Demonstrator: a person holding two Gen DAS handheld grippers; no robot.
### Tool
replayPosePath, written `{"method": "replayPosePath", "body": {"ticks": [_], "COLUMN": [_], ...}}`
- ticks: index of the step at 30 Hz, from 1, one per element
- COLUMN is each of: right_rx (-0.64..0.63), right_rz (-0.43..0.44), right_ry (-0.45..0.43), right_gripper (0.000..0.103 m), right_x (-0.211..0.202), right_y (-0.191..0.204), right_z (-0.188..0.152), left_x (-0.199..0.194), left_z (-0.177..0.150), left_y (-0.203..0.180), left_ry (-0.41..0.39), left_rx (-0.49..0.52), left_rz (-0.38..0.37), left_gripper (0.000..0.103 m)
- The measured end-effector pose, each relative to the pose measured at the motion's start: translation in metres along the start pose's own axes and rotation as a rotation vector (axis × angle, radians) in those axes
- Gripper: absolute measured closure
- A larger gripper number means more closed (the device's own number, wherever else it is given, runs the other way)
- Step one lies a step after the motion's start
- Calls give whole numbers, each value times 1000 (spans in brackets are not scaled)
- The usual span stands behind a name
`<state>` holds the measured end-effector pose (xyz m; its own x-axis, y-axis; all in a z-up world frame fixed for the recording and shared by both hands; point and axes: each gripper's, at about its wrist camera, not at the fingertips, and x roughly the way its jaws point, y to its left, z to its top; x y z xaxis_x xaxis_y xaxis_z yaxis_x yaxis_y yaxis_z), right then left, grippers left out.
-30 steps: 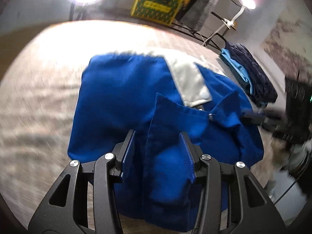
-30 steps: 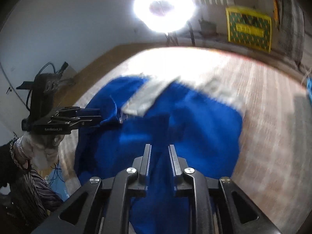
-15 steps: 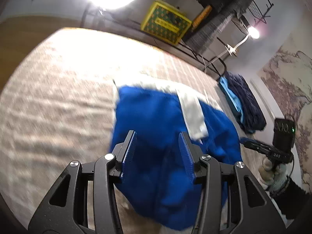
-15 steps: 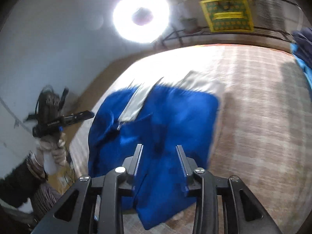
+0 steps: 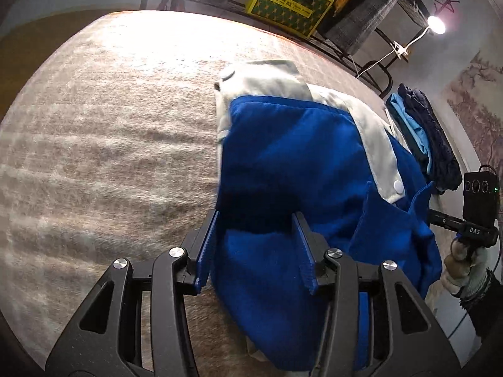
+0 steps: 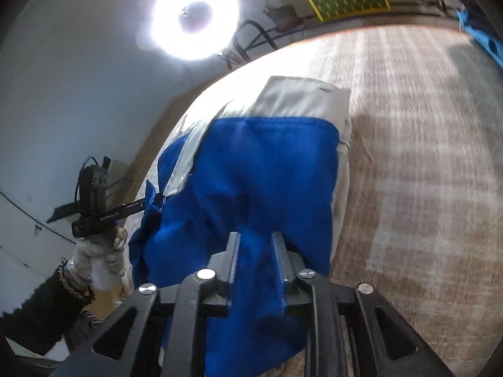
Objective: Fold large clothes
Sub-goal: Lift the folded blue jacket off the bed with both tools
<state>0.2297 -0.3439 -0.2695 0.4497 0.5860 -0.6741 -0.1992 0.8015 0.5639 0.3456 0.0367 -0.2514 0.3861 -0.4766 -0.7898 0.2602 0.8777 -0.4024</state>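
Folding in progress: blue jacket [image 5: 292, 163] with white trim lies partly doubled on the beige carpet [image 5: 103, 144], one end lifted. Left gripper [image 5: 256, 248] stands wide, cloth loose between its fingers, nothing clamped — likely steadying or reaching for a hem. Right gripper [image 6: 255, 259] has narrowed on a bunched blue fold, apparently pinching it to carry that edge over. Stack of folded clothes [image 5: 424, 138] waits near the carpet's edge.
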Motion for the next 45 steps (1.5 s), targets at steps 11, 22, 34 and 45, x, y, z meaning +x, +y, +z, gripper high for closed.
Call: {"method": "replayPosePath", "body": {"ticks": [11,22,34,45], "right_rx": [-42,172,200,224], "right_rz": [-46,144,245,238], "right_ry": [-75,-8,-23,-31], "right_gripper": [29,32,44,70], "right_x": [-51,-10,14,27], "right_y": [-6,-56,-52,-45], "right_z": [-3,-4,12,17], "left_x": [-32,23,37,38], "left_z": [24,24,34,35], "left_y": [55,78,50,32], "left_ry": [-45,56,62,35], "left_rx": [-268,-456,-379,-344], "left_rz": [-188,-439,-460,-387], "left_gripper": [37,36,36,46]}}
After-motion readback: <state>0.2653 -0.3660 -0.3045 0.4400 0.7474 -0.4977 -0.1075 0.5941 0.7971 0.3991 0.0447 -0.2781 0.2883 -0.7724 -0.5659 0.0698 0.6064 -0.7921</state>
